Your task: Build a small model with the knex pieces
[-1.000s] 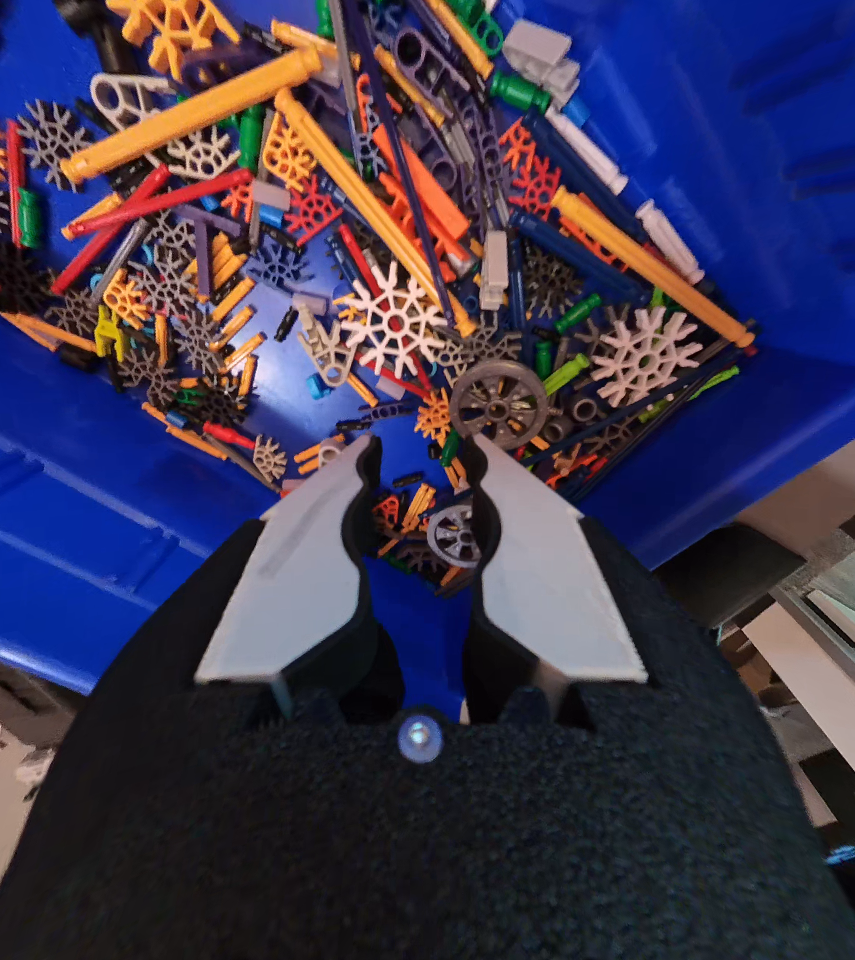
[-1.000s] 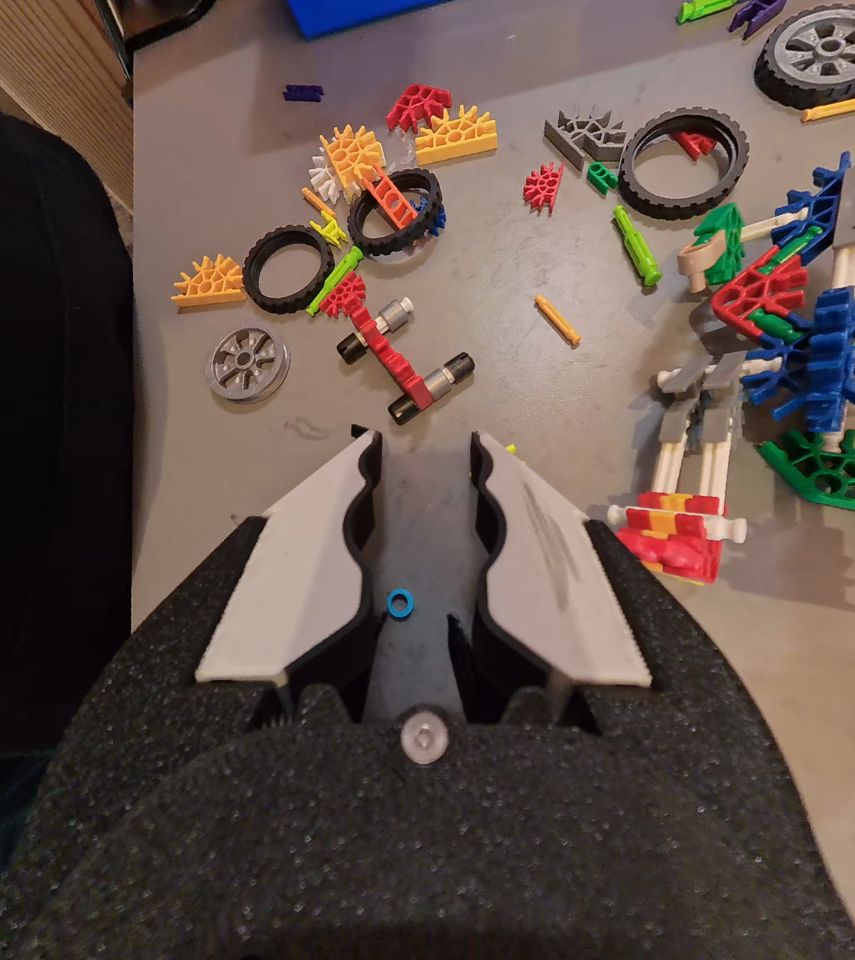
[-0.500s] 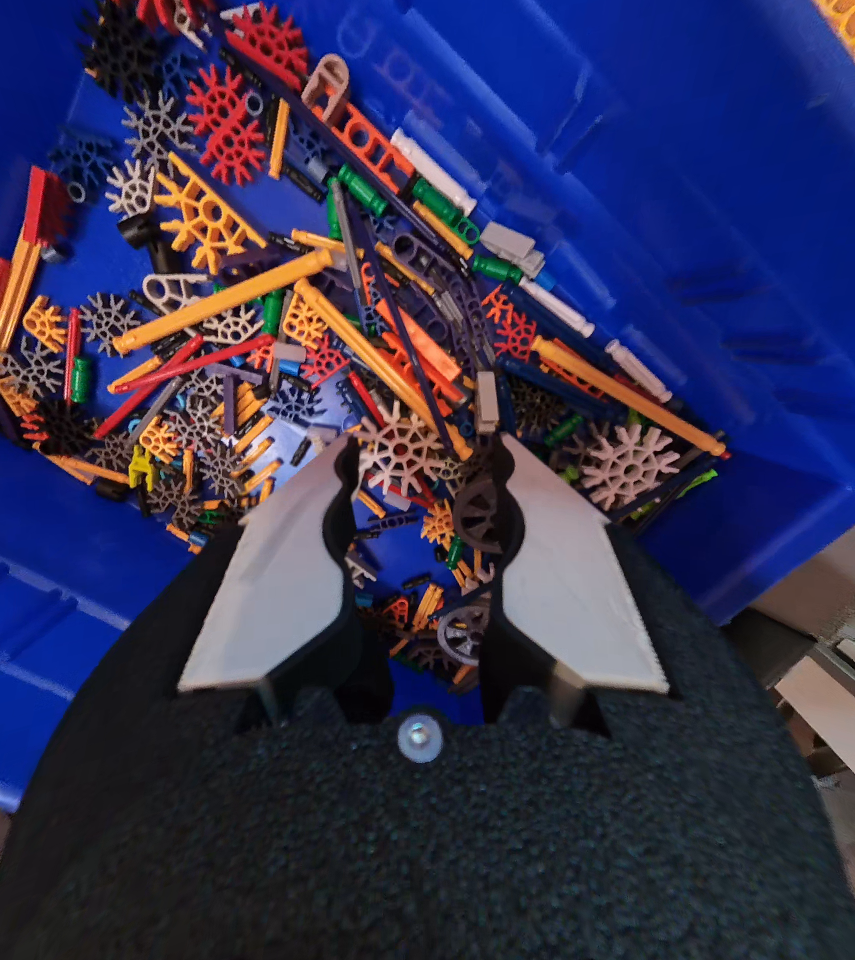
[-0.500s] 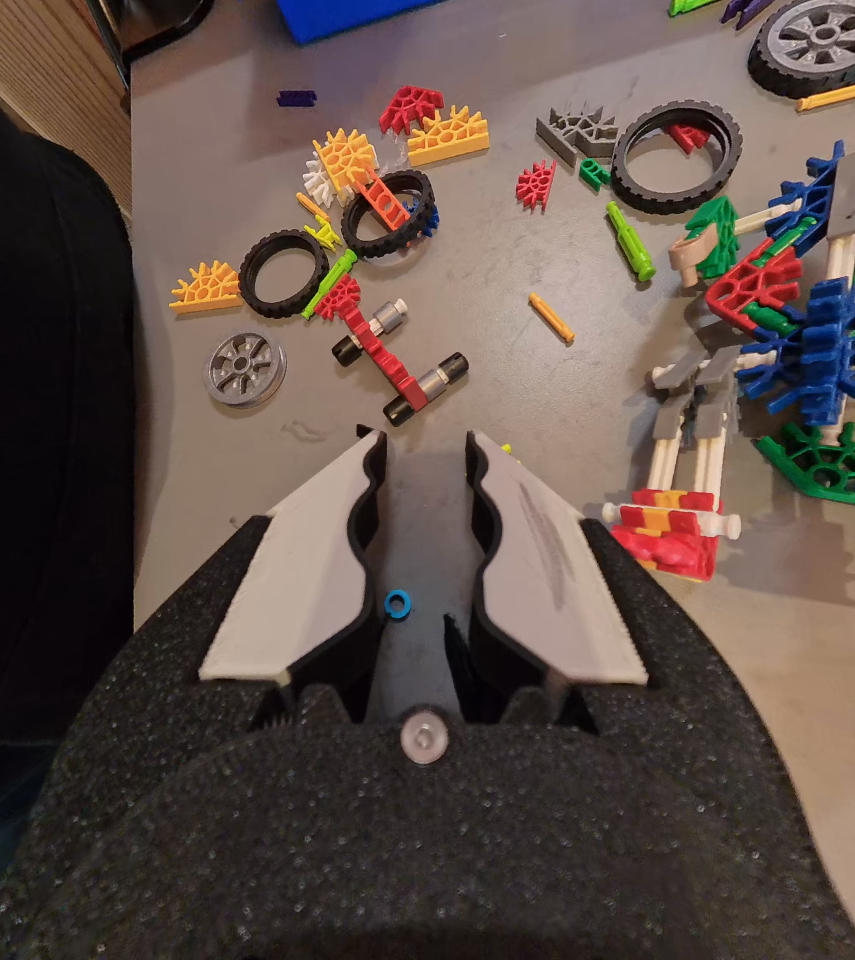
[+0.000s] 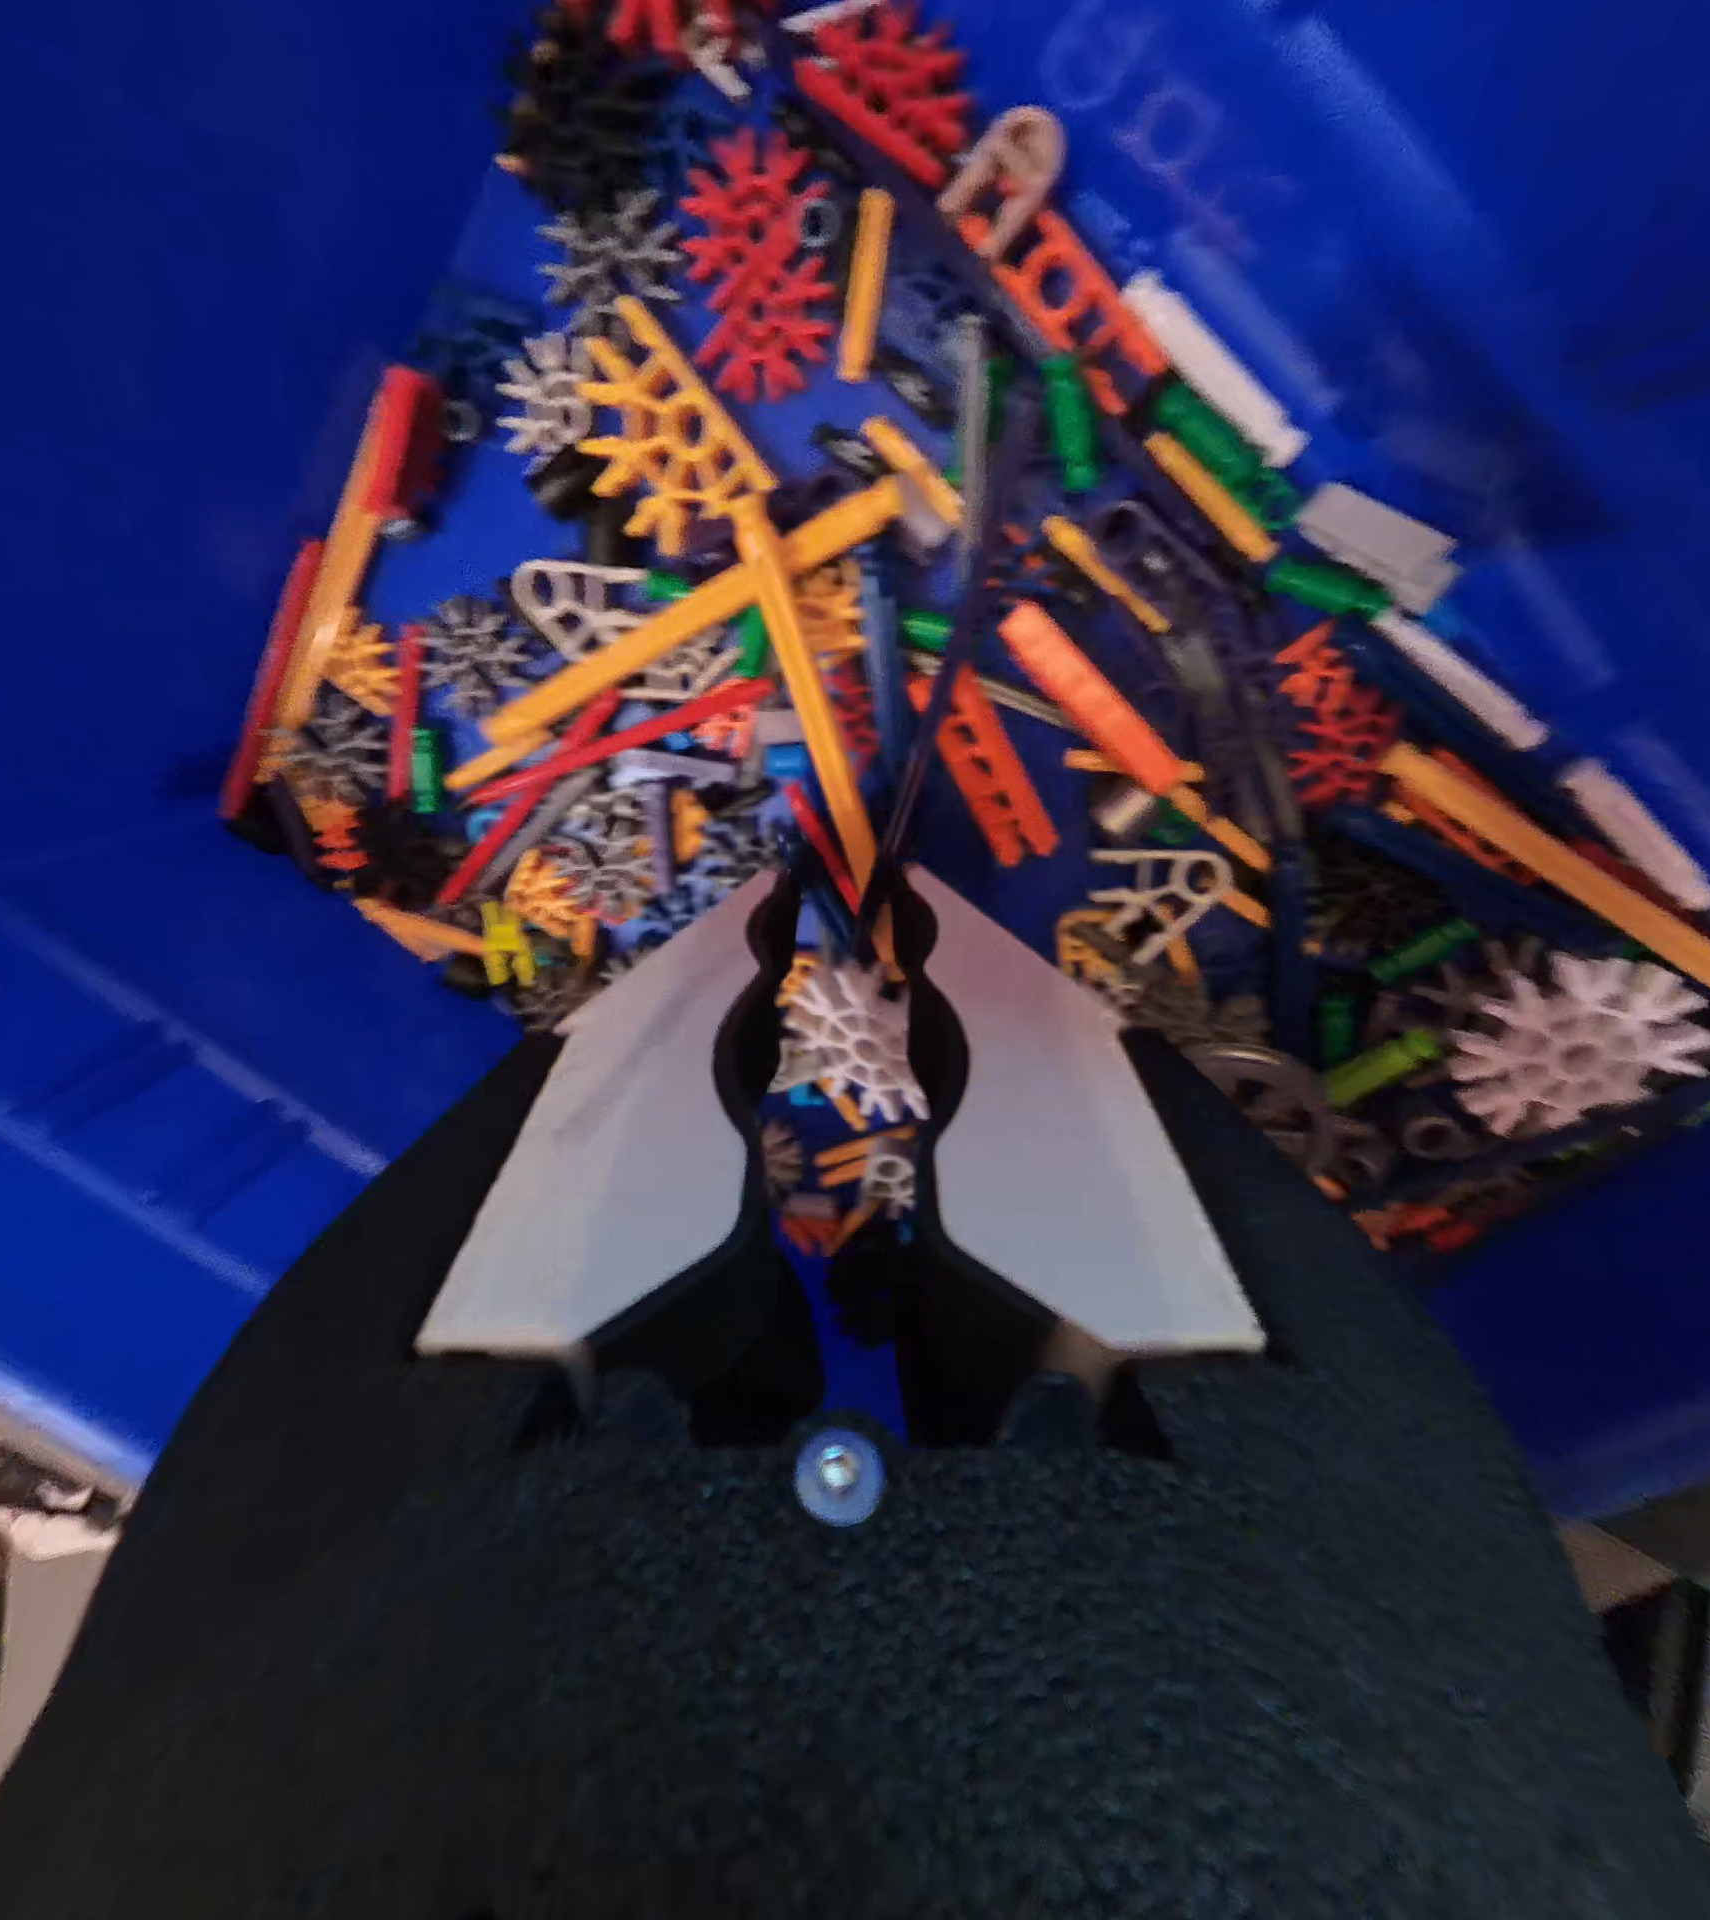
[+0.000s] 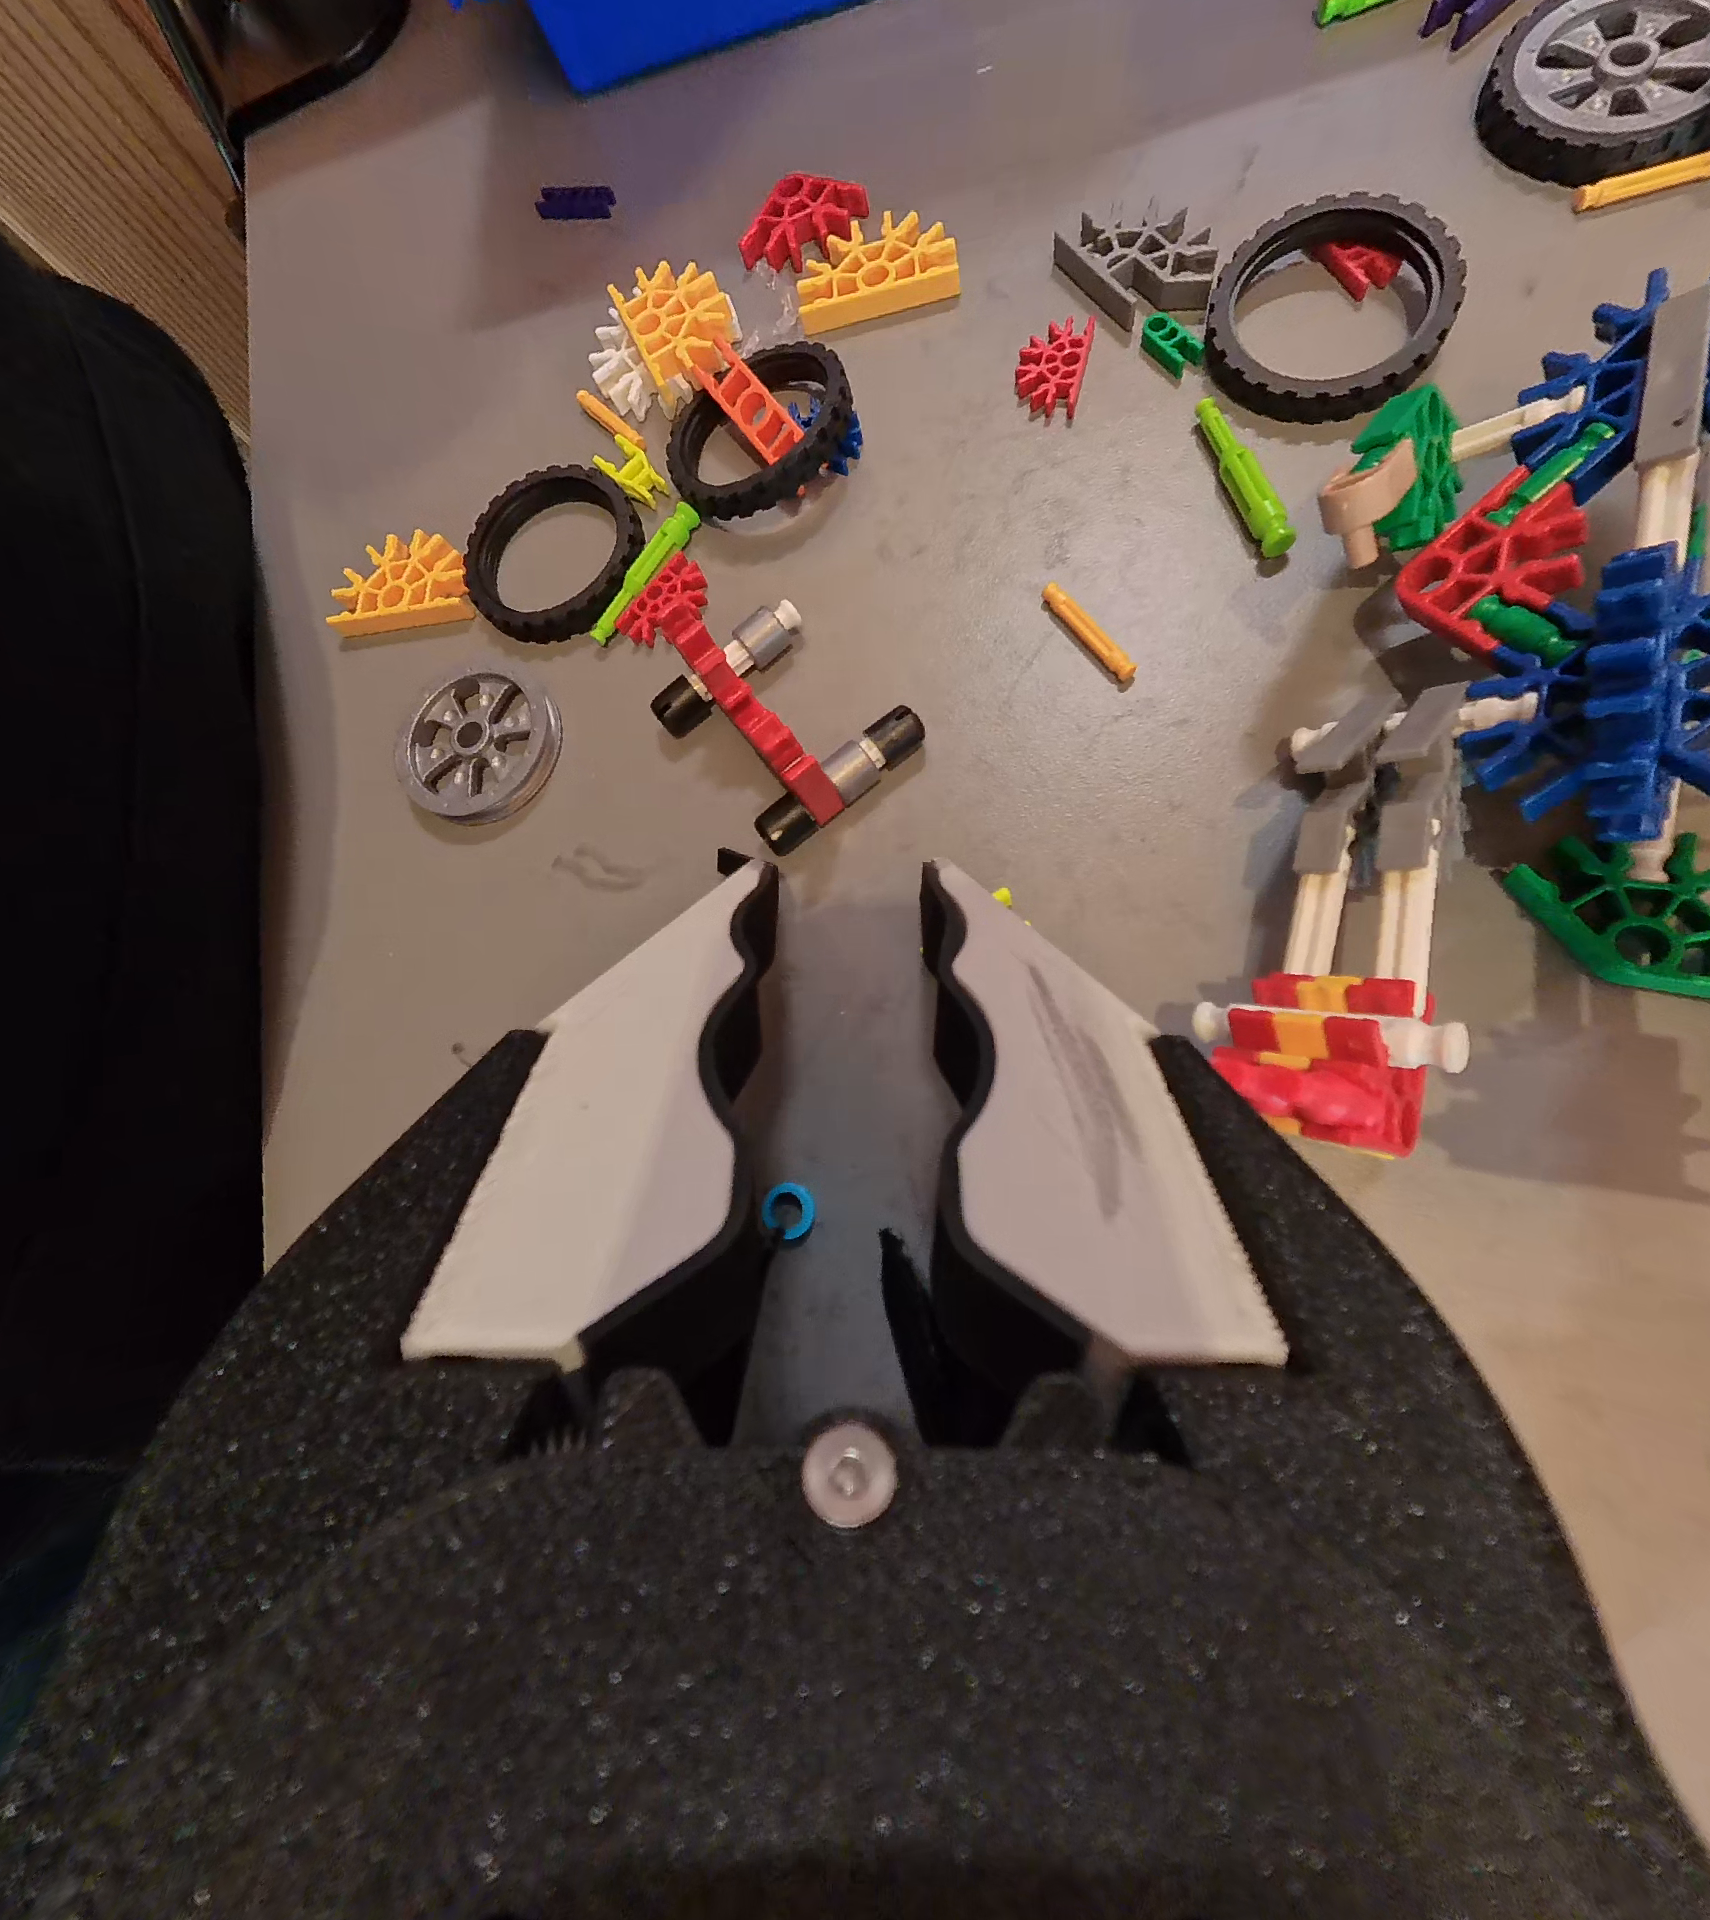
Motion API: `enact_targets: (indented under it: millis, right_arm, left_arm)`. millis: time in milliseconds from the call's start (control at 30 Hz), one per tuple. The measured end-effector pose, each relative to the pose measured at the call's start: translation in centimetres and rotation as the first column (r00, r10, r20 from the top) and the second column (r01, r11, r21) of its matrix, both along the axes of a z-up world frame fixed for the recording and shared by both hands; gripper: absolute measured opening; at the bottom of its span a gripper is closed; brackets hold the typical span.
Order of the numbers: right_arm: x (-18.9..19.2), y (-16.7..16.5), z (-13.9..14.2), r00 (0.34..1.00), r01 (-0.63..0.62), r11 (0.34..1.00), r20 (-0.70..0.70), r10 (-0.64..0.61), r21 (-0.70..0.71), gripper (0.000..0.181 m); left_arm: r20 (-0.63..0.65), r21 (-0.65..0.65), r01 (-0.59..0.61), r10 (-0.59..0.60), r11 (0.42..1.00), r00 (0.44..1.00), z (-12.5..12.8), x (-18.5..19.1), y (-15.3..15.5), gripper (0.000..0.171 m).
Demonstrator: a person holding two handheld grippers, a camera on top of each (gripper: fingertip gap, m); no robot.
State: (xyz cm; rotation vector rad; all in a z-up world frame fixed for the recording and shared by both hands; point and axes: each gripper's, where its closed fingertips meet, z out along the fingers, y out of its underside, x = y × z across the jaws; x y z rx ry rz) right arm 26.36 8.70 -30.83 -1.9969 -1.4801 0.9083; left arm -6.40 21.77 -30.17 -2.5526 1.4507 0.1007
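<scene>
In the left wrist view, my left gripper (image 5: 846, 894) is down inside a blue bin (image 5: 155, 520) full of plastic building rods and connectors. Its jaws stand nearly together, closed on the near end of a thin dark blue rod (image 5: 944, 623). The end of a yellow rod (image 5: 799, 665) lies right beside it at the tips. A white snowflake connector (image 5: 846, 1029) shows under the jaws. The picture is blurred. In the right wrist view, my right gripper (image 6: 849, 883) is open and empty above a grey table (image 6: 1038, 831). It is just short of a red piece with black and silver axles (image 6: 778, 727).
On the table lie black tyres (image 6: 555, 556), a grey wheel hub (image 6: 477, 743), yellow and red connectors, green rods and a small blue ring (image 6: 789, 1210). A built blue, green and red model (image 6: 1640, 675) stands at the right. A dark sleeve fills the left edge. The gap from one gripper's tips to the other's is roughly 35 cm.
My left gripper has pushed deeper into the bin and its jaws have closed from wide apart to nearly together over the rod ends. The right gripper has barely moved.
</scene>
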Motion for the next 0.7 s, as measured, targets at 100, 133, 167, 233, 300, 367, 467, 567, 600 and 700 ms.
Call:
enact_targets:
  millis: [100, 133, 167, 233, 300, 367, 467, 567, 600, 700]
  right_arm:
    - [0.0, 0.0, 0.0, 1.0, 0.0, 1.0, 0.0, 0.0, 0.0, 0.028]
    - [0.0, 0.0, 0.0, 1.0, 0.0, 1.0, 0.0, 0.0, 0.001, 0.028]
    - [0.0, 0.0, 0.0, 1.0, 0.001, 1.0, 0.0, -0.001, 0.001, 0.028]
    - [0.0, 0.0, 0.0, 1.0, 0.002, 1.0, 0.0, -0.002, -0.001, 0.027]
    - [0.0, 0.0, 0.0, 1.0, 0.003, 1.0, 0.0, -0.003, -0.001, 0.027]
    - [0.0, 0.0, 0.0, 1.0, 0.003, 1.0, -0.001, -0.003, -0.003, 0.027]
    - [0.0, 0.0, 0.0, 1.0, 0.003, 1.0, -0.003, -0.003, -0.012, 0.027]
    - [0.0, 0.0, 0.0, 1.0, 0.003, 1.0, -0.004, -0.003, -0.015, 0.027]
    - [0.0, 0.0, 0.0, 1.0, 0.003, 1.0, -0.004, -0.003, -0.014, 0.027]
    - [0.0, 0.0, 0.0, 1.0, 0.003, 1.0, -0.002, -0.003, -0.008, 0.027]
  left_arm:
    - [-0.017, 0.069, -0.026, 0.027, 0.997, 0.999, 1.4, -0.7, 1.8, 0.018]
    - [0.002, 0.067, -0.027, 0.027, 0.997, 1.0, 1.9, -0.6, 1.9, 0.019]
    - [0.015, 0.07, -0.035, 0.034, 0.997, 0.999, 2.4, -0.6, 1.9, 0.021]
    - [0.029, 0.048, -0.037, 0.036, 0.998, 0.999, 3.0, -0.7, 1.4, 0.022]
    - [0.047, 0.006, -0.021, 0.021, 1.0, 0.999, 3.2, -0.6, 0.3, 0.022]
    - [0.079, -0.047, 0.025, -0.022, 0.999, 0.997, 3.1, 0.1, -1.2, 0.022]
    - [0.113, -0.088, 0.049, -0.039, 0.995, 0.993, 2.4, 1.2, -2.6, 0.022]
    - [0.154, -0.119, 0.058, -0.039, 0.991, 0.987, 1.3, 2.5, -3.4, 0.022]
    - [0.148, -0.123, 0.057, -0.039, 0.991, 0.988, 0.9, 2.7, -3.4, 0.021]
    - [0.135, -0.139, 0.064, -0.045, 0.988, 0.99, 0.0, 2.9, -3.6, 0.021]
